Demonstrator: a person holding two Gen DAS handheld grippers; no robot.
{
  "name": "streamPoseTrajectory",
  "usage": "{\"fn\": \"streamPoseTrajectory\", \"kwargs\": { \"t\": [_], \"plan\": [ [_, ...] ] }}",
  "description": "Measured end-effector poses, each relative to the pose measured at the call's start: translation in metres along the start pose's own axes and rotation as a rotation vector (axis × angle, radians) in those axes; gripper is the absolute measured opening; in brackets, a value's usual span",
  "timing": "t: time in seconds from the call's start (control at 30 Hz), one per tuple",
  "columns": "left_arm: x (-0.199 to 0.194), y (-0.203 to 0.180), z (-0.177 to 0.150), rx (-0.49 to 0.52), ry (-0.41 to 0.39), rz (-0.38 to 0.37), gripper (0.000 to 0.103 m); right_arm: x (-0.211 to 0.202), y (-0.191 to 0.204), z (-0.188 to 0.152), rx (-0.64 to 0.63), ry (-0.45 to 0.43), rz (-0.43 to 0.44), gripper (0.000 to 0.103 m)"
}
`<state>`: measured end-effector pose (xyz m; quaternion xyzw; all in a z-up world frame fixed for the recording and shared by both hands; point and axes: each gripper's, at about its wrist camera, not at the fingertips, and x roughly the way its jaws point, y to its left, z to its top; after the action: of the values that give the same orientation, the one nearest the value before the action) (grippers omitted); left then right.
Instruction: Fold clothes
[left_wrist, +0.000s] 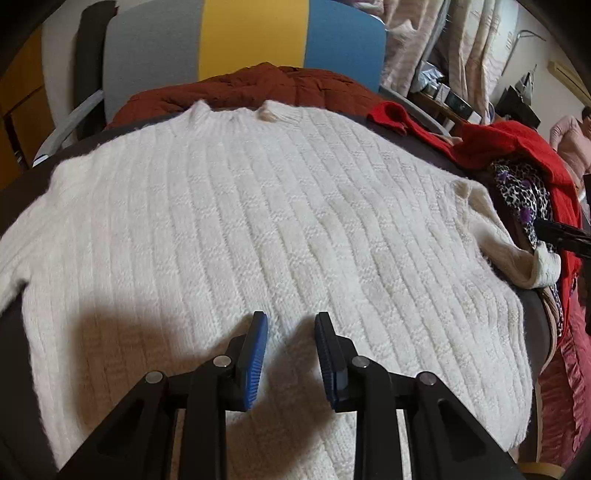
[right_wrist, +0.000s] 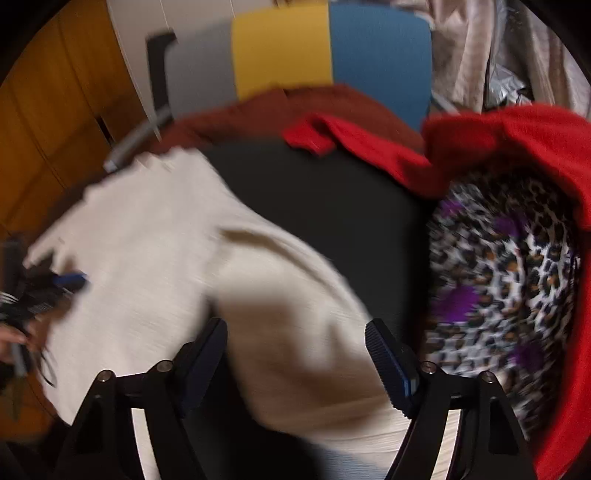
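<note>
Ahead of the left claw (left_wrist: 291, 354) a white sweater (left_wrist: 258, 221) lies spread flat on a dark table (left_wrist: 535, 299), collar at the far edge, ribs running away from the claw. Left jaws stand slightly apart with nothing between them, hovering low over the hem region; whether the tips touch the knit cannot be told. To its right one sleeve (left_wrist: 517, 258) is bunched and turned back at the cuff, near a leopard-print cloth (left_wrist: 524, 199) and a red garment (left_wrist: 517, 147). A rust-coloured garment (left_wrist: 258, 85) sits beyond the collar, against a chair (left_wrist: 332, 44). Right claw (right_wrist: 295, 354) is spread wide and empty, over the sweater's right flank; this view is motion-blurred, so edges are uncertain. Body lies unfolded; the layout fits either a sweater smoothed for folding or one opened out again. Risks, as judged: thick loose rib knit may slip from a shallow pinch, or the pads may catch only the top layer so the back panel drags. The bunched sleeve could snag the leopard cloth or red garment and pull them onto the work area. A blurred, fast right claw risks a mis-placed grab at the table edge.
</note>
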<state>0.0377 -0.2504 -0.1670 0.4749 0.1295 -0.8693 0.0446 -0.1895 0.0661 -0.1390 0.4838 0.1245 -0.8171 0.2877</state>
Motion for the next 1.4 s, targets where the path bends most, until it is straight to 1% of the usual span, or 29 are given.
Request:
{"fn": "streamPoseTrajectory", "kwargs": {
  "t": [0.13, 0.2, 0.23, 0.3, 0.33, 0.4, 0.43, 0.47, 0.5, 0.53, 0.6, 0.7, 0.77, 0.83, 0.87, 0.9, 0.93, 0.97, 1.0, 1.07, 1.13, 1.17, 1.2, 1.23, 1.3, 1.4],
  "plan": [
    [0.003, 0.007, -0.003, -0.022, -0.013, -0.02, 0.026, 0.039, -0.014, 0.004, -0.054, 0.135, -0.026, 0.079],
    [0.003, 0.011, -0.005, -0.024, -0.03, -0.032, 0.027, 0.057, -0.011, 0.0, -0.084, 0.208, -0.003, 0.079],
    [0.003, 0.013, -0.006, -0.025, -0.038, -0.038, 0.027, 0.064, -0.01, -0.002, -0.099, 0.238, 0.008, 0.081],
    [-0.003, 0.021, -0.01, -0.03, -0.06, -0.052, 0.027, 0.063, -0.004, -0.004, -0.127, 0.23, 0.026, 0.082],
    [-0.003, 0.023, -0.011, -0.034, -0.068, -0.058, 0.027, 0.063, -0.002, -0.005, -0.135, 0.242, 0.034, 0.082],
    [-0.003, 0.025, -0.013, -0.041, -0.084, -0.067, 0.027, 0.061, 0.005, -0.005, -0.163, 0.262, 0.033, 0.075],
    [-0.003, 0.026, -0.014, -0.044, -0.092, -0.072, 0.027, 0.059, 0.009, -0.005, -0.179, 0.27, 0.035, 0.061],
    [-0.004, 0.027, -0.015, -0.048, -0.1, -0.077, 0.027, 0.057, 0.016, -0.003, -0.196, 0.277, 0.034, 0.033],
    [-0.004, 0.028, -0.016, -0.051, -0.108, -0.082, 0.027, 0.055, 0.022, -0.001, -0.214, 0.285, 0.034, 0.015],
    [-0.004, 0.029, -0.017, -0.055, -0.116, -0.086, 0.027, 0.053, 0.029, 0.001, -0.237, 0.293, 0.026, 0.013],
    [-0.004, 0.03, -0.017, -0.061, -0.122, -0.095, 0.027, 0.053, 0.049, 0.004, -0.342, 0.312, -0.067, 0.013],
    [-0.003, 0.031, -0.017, -0.065, -0.124, -0.099, 0.027, 0.039, 0.073, 0.021, -0.504, 0.269, -0.287, 0.013],
    [-0.004, 0.03, -0.016, -0.065, -0.126, -0.097, 0.027, 0.018, 0.088, 0.035, -0.64, 0.153, -0.555, 0.013],
    [-0.004, 0.03, -0.016, -0.065, -0.129, -0.095, 0.027, 0.0, 0.103, 0.038, -0.766, -0.023, -0.86, 0.014],
    [-0.004, 0.03, -0.016, -0.065, -0.131, -0.094, 0.027, -0.006, 0.11, 0.033, -0.799, -0.112, -0.954, 0.023],
    [-0.004, 0.03, -0.016, -0.067, -0.132, -0.096, 0.027, -0.01, 0.117, 0.028, -0.826, -0.193, -1.031, 0.034],
    [-0.004, 0.03, -0.016, -0.071, -0.132, -0.099, 0.027, -0.008, 0.121, 0.018, -0.836, -0.209, -1.019, 0.066],
    [-0.004, 0.031, -0.016, -0.075, -0.132, -0.103, 0.027, 0.006, 0.123, 0.002, -0.87, -0.14, -0.974, 0.096],
    [-0.004, 0.031, -0.016, -0.077, -0.132, -0.105, 0.027, 0.019, 0.124, -0.014, -0.897, -0.071, -0.93, 0.099],
    [-0.004, 0.032, -0.017, -0.082, -0.132, -0.108, 0.027, 0.04, 0.117, -0.048, -0.897, 0.062, -0.857, 0.085],
    [-0.004, 0.032, -0.017, -0.083, -0.132, -0.108, 0.027, 0.041, 0.106, -0.073, -0.795, 0.131, -0.771, 0.081],
    [-0.004, 0.031, -0.018, -0.083, -0.132, -0.107, 0.027, 0.039, 0.101, -0.084, -0.74, 0.157, -0.729, 0.074],
    [-0.004, 0.031, -0.018, -0.084, -0.133, -0.105, 0.027, 0.029, 0.095, -0.086, -0.662, 0.146, -0.694, 0.073],
    [-0.003, 0.031, -0.018, -0.086, -0.133, -0.103, 0.027, 0.018, 0.087, -0.084, -0.555, 0.145, -0.628, 0.073],
    [-0.003, 0.031, -0.018, -0.086, -0.132, -0.103, 0.027, -0.008, 0.067, -0.074, -0.308, 0.098, -0.456, 0.072],
    [-0.005, 0.03, -0.019, -0.081, -0.132, -0.092, 0.027, 0.006, 0.055, -0.051, -0.167, 0.054, -0.38, 0.072]
  ]
}}
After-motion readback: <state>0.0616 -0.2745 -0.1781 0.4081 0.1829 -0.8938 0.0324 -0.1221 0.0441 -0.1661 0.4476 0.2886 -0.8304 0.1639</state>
